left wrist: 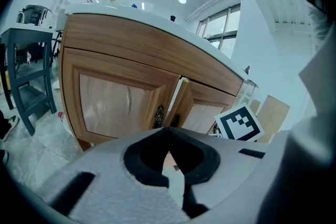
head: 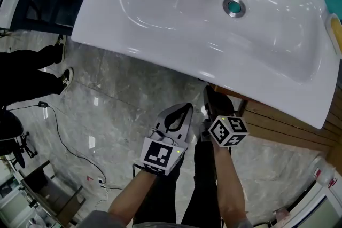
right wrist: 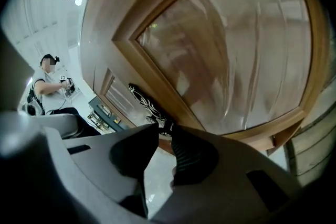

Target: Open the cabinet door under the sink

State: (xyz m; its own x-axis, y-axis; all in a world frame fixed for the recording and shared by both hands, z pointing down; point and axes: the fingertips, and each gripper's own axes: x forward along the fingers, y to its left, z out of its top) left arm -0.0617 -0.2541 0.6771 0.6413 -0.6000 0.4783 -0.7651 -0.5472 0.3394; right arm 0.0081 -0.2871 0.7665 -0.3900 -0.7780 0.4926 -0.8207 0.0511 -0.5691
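From the head view I look down on the white sink (head: 176,13) with its wooden cabinet (head: 278,120) below. The left gripper view shows two wooden doors: the left door (left wrist: 115,105) is closed, the right door (left wrist: 202,110) stands slightly ajar. My right gripper (right wrist: 164,128) is shut on the lower end of the right door's dark ornate handle (right wrist: 146,102), and in the head view the right gripper (head: 209,94) reaches under the sink's edge. My left gripper (left wrist: 168,129) hangs back from the doors, shut with nothing in it; from above the left gripper (head: 181,109) is over the floor.
A black cable (head: 64,141) runs across the marble floor. A person's legs and shoes (head: 32,69) are at the left. A dark stool (left wrist: 29,71) stands left of the cabinet. Another person (right wrist: 50,81) sits further off. A yellow item (head: 335,32) lies at the sink's right edge.
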